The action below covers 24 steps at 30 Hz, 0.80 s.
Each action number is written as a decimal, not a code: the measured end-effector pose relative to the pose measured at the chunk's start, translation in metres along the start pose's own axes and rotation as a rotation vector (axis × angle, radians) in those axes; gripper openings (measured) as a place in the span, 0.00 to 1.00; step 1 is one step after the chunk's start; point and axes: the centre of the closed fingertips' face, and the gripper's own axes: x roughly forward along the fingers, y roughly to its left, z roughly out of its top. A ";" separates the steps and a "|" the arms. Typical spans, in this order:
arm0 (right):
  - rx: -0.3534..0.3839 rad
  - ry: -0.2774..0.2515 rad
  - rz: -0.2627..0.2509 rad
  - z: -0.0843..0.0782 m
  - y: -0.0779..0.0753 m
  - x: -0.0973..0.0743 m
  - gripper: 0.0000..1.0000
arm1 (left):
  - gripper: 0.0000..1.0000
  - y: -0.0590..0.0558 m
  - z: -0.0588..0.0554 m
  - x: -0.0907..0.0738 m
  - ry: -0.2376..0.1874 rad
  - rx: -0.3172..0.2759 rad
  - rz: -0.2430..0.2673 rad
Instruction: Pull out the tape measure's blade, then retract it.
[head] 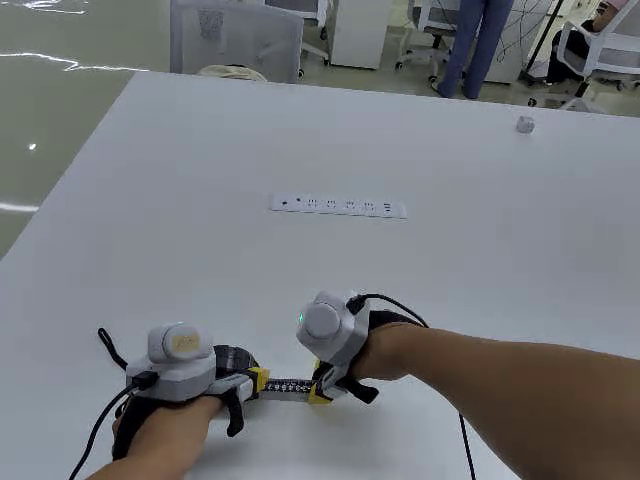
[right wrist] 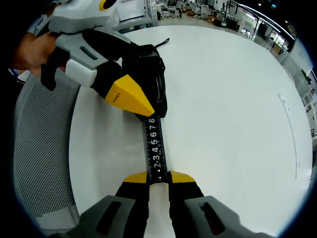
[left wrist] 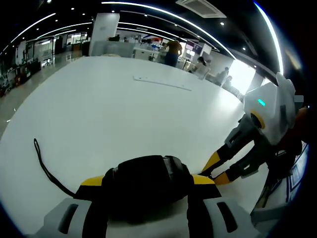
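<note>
A black tape measure case (left wrist: pixel 146 186) sits on the white table, clamped between the yellow-tipped jaws of my left gripper (left wrist: pixel 148 179). In the head view this gripper (head: pixel 245 370) is at the lower left, with the case (head: pixel 232 360) in it. A short length of blade (right wrist: pixel 154 144), with numbers printed on it, runs out of the case (right wrist: pixel 148 69) to my right gripper (right wrist: pixel 158 177), which is shut on the blade's end. From above, the right gripper (head: pixel 320 392) is just right of the left one, with the blade (head: pixel 286 385) stretched between them. A black strap (left wrist: pixel 44 166) trails from the case.
A white power strip (head: pixel 338 206) lies mid-table. A small white object (head: pixel 525 124) sits far right. Office chairs and a standing person (head: pixel 470 45) are beyond the table's far edge. A grey mesh chair (right wrist: pixel 39 163) stands by the near edge.
</note>
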 end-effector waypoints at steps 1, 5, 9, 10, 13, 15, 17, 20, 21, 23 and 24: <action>-0.001 0.000 0.000 0.000 0.000 0.000 0.14 | 0.61 0.000 0.000 0.000 -0.001 0.000 0.000; -0.002 -0.001 -0.001 0.002 0.000 0.000 0.14 | 0.61 0.000 0.000 0.000 -0.003 -0.001 0.000; 0.000 -0.001 0.001 0.003 0.001 0.001 0.14 | 0.61 0.000 0.000 0.000 -0.002 -0.002 -0.002; -0.001 -0.002 0.001 0.004 0.001 0.001 0.14 | 0.61 0.000 0.000 0.000 -0.002 -0.002 -0.002; 0.001 -0.003 0.002 0.005 0.001 0.002 0.14 | 0.61 0.000 0.000 0.000 -0.002 -0.002 -0.003; 0.002 -0.005 0.002 0.005 0.001 0.002 0.14 | 0.61 0.000 0.000 0.000 -0.001 -0.002 -0.004; 0.015 -0.007 0.002 0.006 0.001 0.002 0.14 | 0.61 0.000 0.000 0.000 0.000 -0.001 -0.005; 0.008 -0.009 0.000 0.008 0.002 0.002 0.14 | 0.61 0.000 0.000 0.000 -0.001 0.000 -0.006; 0.007 -0.009 0.001 0.008 0.003 0.002 0.14 | 0.61 0.000 0.000 0.000 -0.001 0.001 -0.006; 0.003 -0.011 0.002 0.009 0.003 0.003 0.14 | 0.61 0.000 0.000 0.000 -0.001 0.001 -0.007; 0.003 -0.011 0.003 0.010 0.003 0.003 0.14 | 0.61 0.000 0.000 0.000 -0.001 0.002 -0.007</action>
